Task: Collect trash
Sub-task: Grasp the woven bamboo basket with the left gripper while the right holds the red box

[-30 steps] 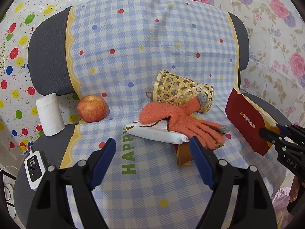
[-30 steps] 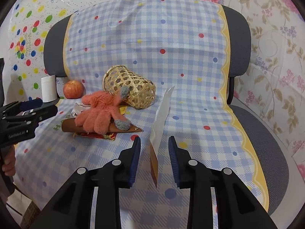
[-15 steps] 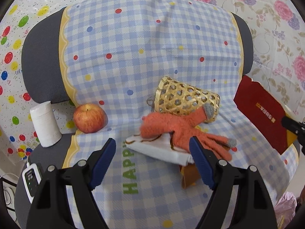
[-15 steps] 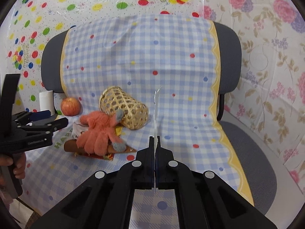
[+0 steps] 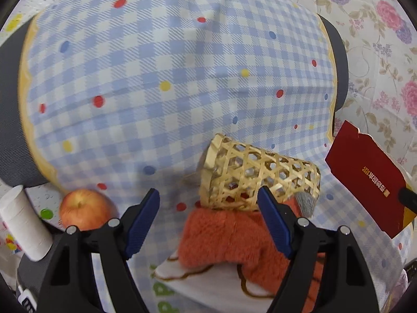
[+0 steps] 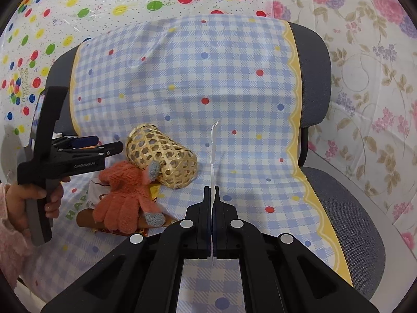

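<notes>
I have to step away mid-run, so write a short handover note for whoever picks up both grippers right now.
Right gripper: shut on a torn red envelope, lifted off the seat.
Left gripper: open, empty, aimed at the woven basket lying on its side.
Orange glove lies over wrappers in front of the basket; apple and paper roll at the seat's left.
Done: envelope picked.
Left: bin it, collect the wrappers.

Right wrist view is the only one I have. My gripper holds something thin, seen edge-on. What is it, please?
Observer: In the left wrist view, it is a red envelope with gold print.
Operator: Anything beside the apple?
Observer: Yes, a white paper roll stands to the left of the apple.
Operator: Is the left gripper closed?
Observer: No, the left gripper is open, with nothing held; the bamboo basket and orange glove lie just ahead.
</notes>
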Action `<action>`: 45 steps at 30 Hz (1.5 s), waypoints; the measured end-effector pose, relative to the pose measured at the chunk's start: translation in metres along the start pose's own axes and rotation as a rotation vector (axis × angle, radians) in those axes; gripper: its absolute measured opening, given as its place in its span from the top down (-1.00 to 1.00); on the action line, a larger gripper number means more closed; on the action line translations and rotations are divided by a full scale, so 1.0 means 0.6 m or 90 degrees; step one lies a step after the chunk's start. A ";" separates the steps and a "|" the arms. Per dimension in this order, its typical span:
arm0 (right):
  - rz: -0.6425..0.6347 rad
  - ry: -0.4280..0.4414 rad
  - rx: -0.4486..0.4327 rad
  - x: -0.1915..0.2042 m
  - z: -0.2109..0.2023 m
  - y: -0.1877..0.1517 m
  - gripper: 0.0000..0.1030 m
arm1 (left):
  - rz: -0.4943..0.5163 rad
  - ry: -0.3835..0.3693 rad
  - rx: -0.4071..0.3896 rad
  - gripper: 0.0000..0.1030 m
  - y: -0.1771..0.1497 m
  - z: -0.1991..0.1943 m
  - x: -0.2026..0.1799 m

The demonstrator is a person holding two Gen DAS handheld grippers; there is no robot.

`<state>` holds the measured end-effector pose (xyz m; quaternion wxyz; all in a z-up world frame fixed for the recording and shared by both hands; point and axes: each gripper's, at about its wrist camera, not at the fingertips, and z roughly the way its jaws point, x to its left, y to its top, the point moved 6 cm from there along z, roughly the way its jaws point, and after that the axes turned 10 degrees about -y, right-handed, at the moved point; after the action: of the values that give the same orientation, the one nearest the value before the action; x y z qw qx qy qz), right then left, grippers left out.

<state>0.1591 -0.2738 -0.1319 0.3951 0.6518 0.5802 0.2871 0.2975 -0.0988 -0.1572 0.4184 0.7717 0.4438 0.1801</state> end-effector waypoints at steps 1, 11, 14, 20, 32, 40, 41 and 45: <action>0.002 -0.001 0.003 -0.001 0.005 0.002 0.98 | -0.004 -0.015 0.004 -0.47 0.003 0.011 0.000; 0.010 -0.014 0.021 -0.009 0.026 -0.001 0.98 | -0.021 -0.139 0.052 -0.55 0.011 0.076 -0.013; 0.020 -0.022 0.024 -0.022 0.018 -0.009 0.98 | 0.000 -0.173 0.055 -0.19 -0.001 0.059 -0.042; 0.049 -0.026 0.028 -0.050 0.000 -0.027 0.98 | 0.043 -0.232 0.063 0.35 -0.046 0.003 -0.126; 0.064 -0.024 0.015 -0.082 -0.040 -0.043 0.98 | 0.066 -0.166 0.108 0.31 -0.028 0.060 -0.169; 0.069 -0.025 0.017 -0.098 -0.053 -0.054 0.98 | 0.075 -0.102 0.116 -0.03 -0.018 0.074 -0.179; 0.069 -0.023 0.018 -0.098 -0.051 -0.055 0.98 | 0.072 -0.089 0.115 -0.06 -0.021 0.070 -0.173; 0.074 -0.013 0.016 -0.097 -0.042 -0.055 0.98 | 0.022 -0.120 0.073 -0.06 -0.025 0.035 -0.158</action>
<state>0.1113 -0.3257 -0.1415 0.3756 0.6923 0.5406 0.2957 0.2521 -0.1846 -0.1728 0.4099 0.8156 0.3987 0.0883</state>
